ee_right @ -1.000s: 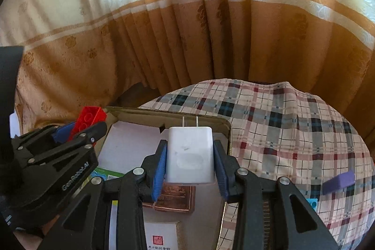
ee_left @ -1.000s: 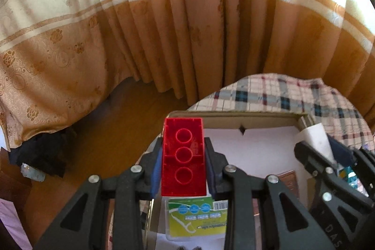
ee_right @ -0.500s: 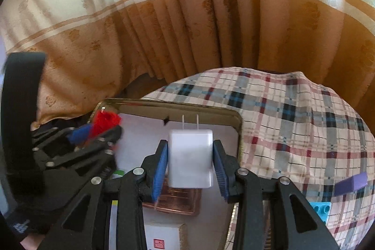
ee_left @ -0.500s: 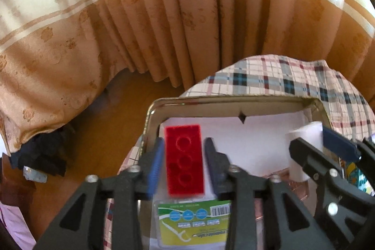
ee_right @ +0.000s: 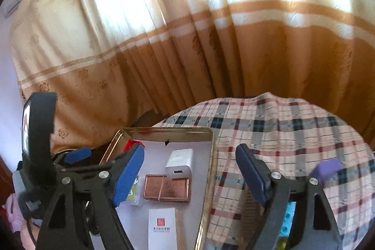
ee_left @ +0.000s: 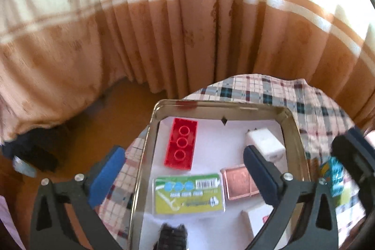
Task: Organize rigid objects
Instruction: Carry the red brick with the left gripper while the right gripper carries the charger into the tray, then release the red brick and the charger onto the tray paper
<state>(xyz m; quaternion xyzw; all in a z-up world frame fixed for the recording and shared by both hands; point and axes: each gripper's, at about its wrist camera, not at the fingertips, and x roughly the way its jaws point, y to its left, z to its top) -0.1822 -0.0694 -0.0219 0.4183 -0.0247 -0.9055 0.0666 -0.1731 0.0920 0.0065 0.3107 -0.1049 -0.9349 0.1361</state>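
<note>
Both cams are fisheye, each mounted on a hand-held gripper, looking fwd along its fingers and tilted down. Left wrist view sits close above the metal tray (ee_left: 290, 125), almost over its near end, facing the curtain (ee_left: 164, 43); tray fills the lower centre, the checked cloth (ee_left: 276, 90) on the desk runs behind and to the right. Right wrist view looks from the tray's right side, less steeply, same curtain (ee_right: 187, 62) ahead, tray (ee_right: 212, 156) lower left, cloth (ee_right: 293, 132) taking the right half. Shared: tray interior w/ white charger (ee_left: 264, 142) (ee_right: 179, 162) and copper case (ee_left: 239, 183) (ee_right: 166, 188), far rim, cloth, curtain.
</note>
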